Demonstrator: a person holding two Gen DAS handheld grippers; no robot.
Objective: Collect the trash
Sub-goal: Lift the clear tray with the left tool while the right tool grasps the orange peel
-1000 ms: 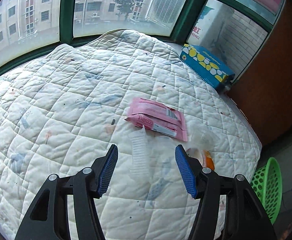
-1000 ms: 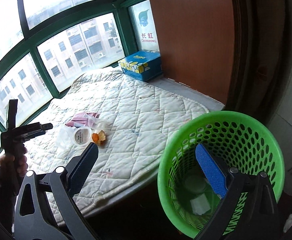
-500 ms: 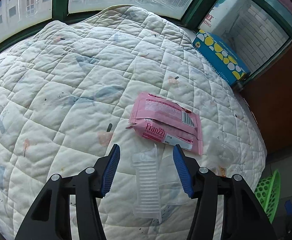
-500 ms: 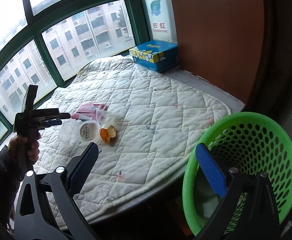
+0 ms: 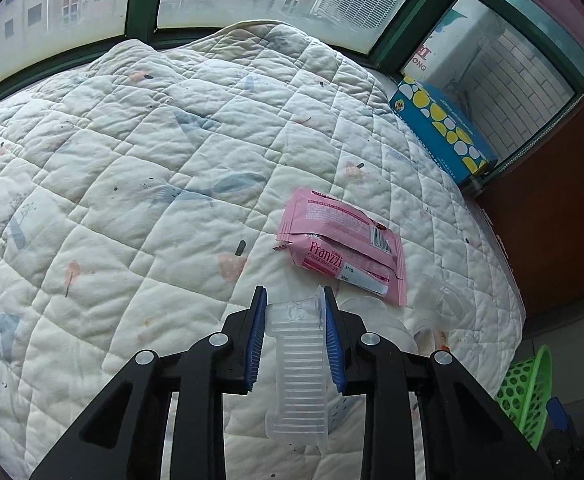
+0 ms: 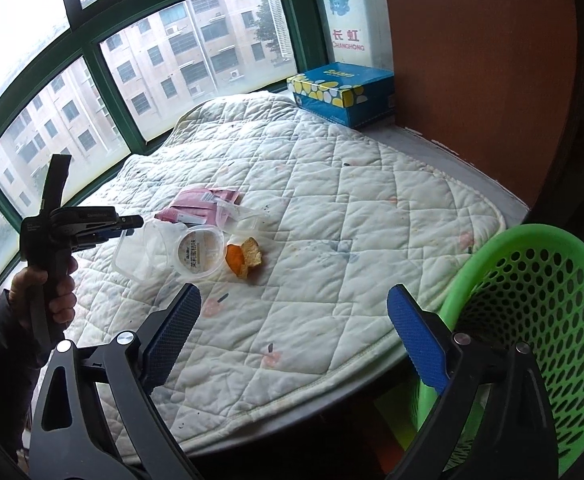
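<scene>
Both grippers I see: my left gripper is closed on the clear ribbed plastic tray above the quilt; my right gripper stands wide, beside the green basket.

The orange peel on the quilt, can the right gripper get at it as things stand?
Probably yes: the right gripper is open, and only bare quilt lies between it and the orange peel.
</scene>
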